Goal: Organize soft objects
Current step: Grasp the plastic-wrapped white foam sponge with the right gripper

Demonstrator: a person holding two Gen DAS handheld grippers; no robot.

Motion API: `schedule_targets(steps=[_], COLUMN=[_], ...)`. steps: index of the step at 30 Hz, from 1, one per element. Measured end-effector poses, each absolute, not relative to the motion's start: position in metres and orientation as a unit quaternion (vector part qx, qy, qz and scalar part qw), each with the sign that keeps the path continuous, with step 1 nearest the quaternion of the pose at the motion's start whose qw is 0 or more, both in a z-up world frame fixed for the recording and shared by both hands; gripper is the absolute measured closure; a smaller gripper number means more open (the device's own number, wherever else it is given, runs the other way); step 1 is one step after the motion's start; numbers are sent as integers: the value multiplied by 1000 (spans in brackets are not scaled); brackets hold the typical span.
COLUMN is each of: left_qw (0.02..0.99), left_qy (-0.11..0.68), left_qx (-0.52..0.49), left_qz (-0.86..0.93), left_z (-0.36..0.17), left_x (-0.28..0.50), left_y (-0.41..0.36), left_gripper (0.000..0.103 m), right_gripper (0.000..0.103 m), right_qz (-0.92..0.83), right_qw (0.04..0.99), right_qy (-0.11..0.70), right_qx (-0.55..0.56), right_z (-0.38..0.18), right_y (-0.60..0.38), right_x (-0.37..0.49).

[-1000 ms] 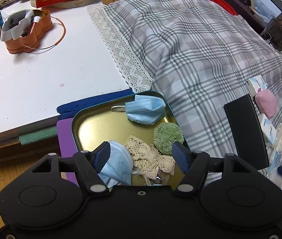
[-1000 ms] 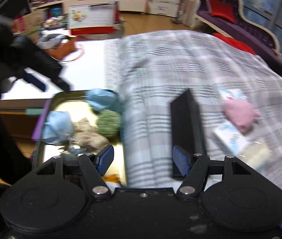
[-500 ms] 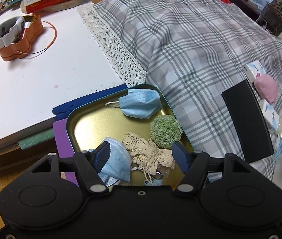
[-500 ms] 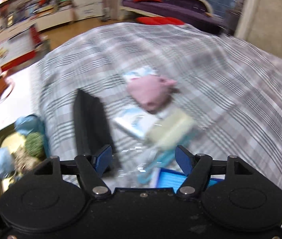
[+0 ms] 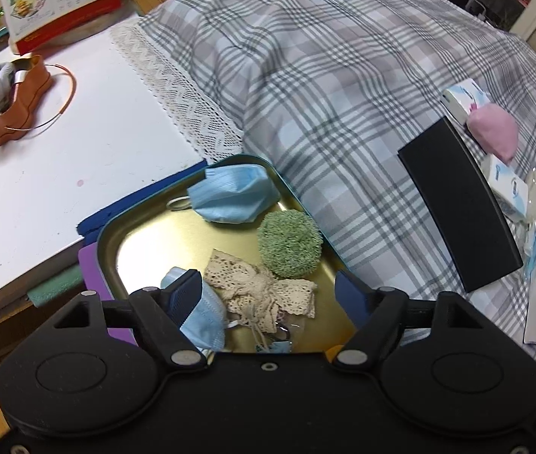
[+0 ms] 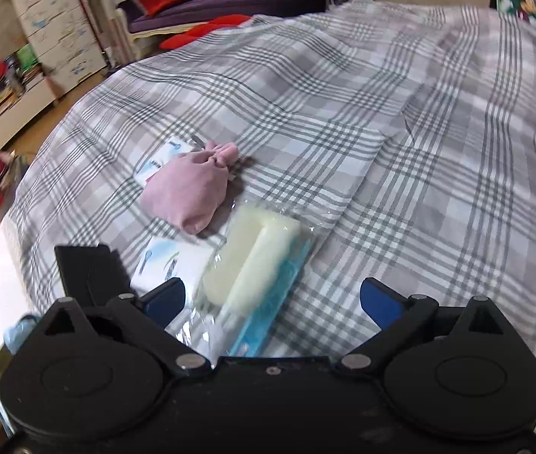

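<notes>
Both grippers, left (image 5: 266, 293) and right (image 6: 273, 300), gape empty; the gold metal tray (image 5: 162, 238) holds two blue face masks (image 5: 234, 198), one green pompom (image 5: 290, 244) at 2 o'clock.

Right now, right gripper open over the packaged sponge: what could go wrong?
1. The cream sponge in clear crinkly plastic lies between the open right gripper jaws; the film may slip.
2. The white tissue pack touches it and could get pinched too.
3. The gold metal tray already holds masks, lace and a green pom-pom; little room.
</notes>
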State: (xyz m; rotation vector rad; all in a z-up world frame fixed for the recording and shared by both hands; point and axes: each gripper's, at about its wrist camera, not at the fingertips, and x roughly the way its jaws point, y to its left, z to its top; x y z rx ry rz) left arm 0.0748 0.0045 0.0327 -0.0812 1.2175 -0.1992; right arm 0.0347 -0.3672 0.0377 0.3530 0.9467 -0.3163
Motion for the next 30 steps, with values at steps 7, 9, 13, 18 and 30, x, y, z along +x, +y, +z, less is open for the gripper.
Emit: schedule_targets(steps=[7,9,13,18,30], left_qw=[810,809,808,808,807], left_qy=[577,578,580,580,579], left_qx=[-21,-18,-13,-7,15], left_qz=[-100,-100,-103,-105,-114], left_z=[29,28,27,26,23], left_x=[77,78,78,79,79], left_y=[-9,-11,-15,-20,-37], left_gripper=[30,30,30,30,30], right_gripper=[4,4,14,38,42], right_qz=[-138,-137,-148,-158,-289], right_qw=[839,835,825,810,821], right_qy=[476,483,503,513,464], right_qx=[223,226,212,235,163], right_z=[17,12,2,-3,13], right_y=[-372,-372,-374,-397,-435], right_x=[70,79,90,96,97])
